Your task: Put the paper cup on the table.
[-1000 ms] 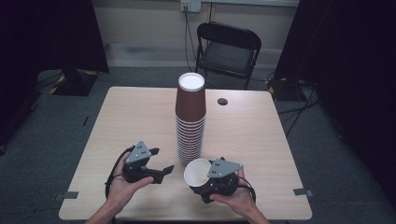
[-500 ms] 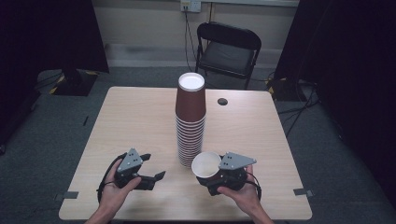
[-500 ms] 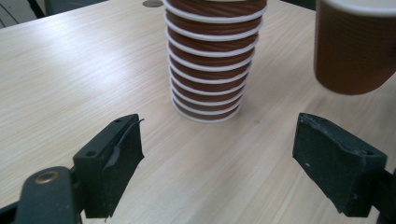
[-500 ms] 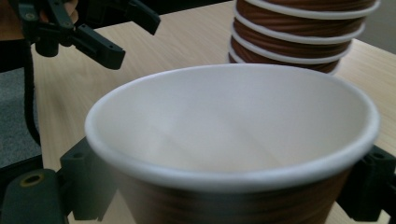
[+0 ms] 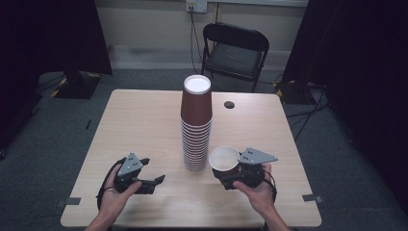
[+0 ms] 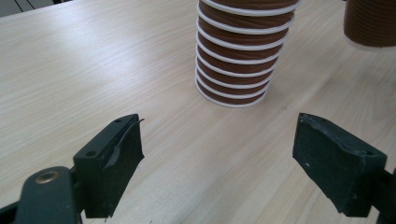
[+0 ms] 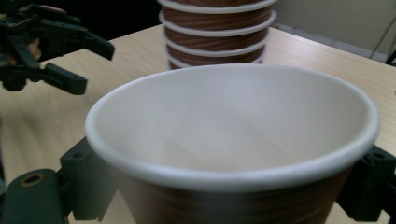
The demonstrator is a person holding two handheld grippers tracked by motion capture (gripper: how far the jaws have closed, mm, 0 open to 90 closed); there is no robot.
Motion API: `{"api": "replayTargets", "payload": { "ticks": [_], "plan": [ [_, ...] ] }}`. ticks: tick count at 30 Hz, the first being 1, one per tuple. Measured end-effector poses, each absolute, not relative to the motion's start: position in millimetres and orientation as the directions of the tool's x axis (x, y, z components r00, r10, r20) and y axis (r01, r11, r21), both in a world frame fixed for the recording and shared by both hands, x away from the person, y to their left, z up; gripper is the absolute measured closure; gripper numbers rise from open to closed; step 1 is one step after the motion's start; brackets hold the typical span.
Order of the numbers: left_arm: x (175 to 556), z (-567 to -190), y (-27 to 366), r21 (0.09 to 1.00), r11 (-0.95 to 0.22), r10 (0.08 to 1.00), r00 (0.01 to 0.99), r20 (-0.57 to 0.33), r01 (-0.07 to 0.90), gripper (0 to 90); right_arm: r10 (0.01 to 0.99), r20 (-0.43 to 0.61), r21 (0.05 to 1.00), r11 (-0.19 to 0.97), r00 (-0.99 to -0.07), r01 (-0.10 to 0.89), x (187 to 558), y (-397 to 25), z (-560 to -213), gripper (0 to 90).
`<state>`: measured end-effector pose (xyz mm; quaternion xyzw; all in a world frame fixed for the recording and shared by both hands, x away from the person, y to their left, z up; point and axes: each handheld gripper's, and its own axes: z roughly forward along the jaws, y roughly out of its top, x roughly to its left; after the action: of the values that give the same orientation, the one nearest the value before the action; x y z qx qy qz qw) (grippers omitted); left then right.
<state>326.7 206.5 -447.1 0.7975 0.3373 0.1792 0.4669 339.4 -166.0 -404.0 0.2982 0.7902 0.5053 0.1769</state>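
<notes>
Cups stood stacked (image 5: 196, 126) mid-surface (image 5: 144, 125). Our right gripper (image 5: 230, 169) clamped one paper cup (image 5: 224, 158) just right of the stack; our left gripper (image 5: 156, 176) waited nearby, jaws spread wide, holding nothing.

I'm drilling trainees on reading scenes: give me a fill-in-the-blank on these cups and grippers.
1. The right gripper is shut on a single paper ____.
2. The left gripper has its jaws ____ and holds nothing.
3. The tall stack of cups stands on the ____, mouths down.
Missing words: cup; open; table
</notes>
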Motion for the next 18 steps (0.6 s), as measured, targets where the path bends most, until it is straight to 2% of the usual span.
{"api": "replayTargets", "payload": {
  "ticks": [18],
  "plan": [
    [327,-452,211,0.852,-0.328,0.719,0.693,-0.057,0.409,15.7,0.743,0.056,0.918,0.224,-0.667,0.327,376,-180,-398,10.7]
  ]
}}
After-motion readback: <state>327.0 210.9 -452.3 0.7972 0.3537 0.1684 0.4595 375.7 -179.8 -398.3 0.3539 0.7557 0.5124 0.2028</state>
